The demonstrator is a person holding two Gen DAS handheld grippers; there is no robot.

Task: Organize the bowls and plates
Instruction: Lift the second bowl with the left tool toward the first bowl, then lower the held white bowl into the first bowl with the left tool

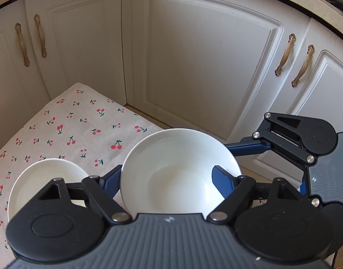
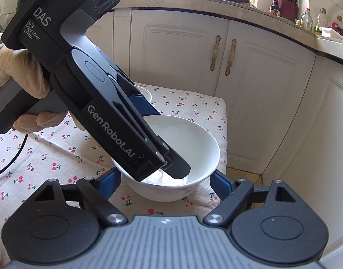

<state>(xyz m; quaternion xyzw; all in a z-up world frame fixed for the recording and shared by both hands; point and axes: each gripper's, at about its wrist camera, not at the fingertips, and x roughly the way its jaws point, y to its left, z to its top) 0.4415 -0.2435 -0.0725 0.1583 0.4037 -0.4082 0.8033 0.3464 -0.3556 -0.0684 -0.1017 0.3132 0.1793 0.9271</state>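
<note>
Bowl (image 2: 171,154), white and deep, sits on a cherry-print cloth (image 2: 59,157) near its corner, before white cabinet doors (image 2: 182,56); the left hand-held gripper (image 1: 169,179) straddles it, blue fingers (image 1: 220,179) seemingly pressed to its sides, though contact is hard to confirm; the right hand-held gripper (image 2: 165,180) stands open around its base; a second, smaller bowl (image 1: 45,183) rests beside it.

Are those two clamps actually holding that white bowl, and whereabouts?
Both flank the bowl: left hand-held gripper and right hand-held gripper at opposite sides of its wall. Whether either grips cannot be told.
</note>
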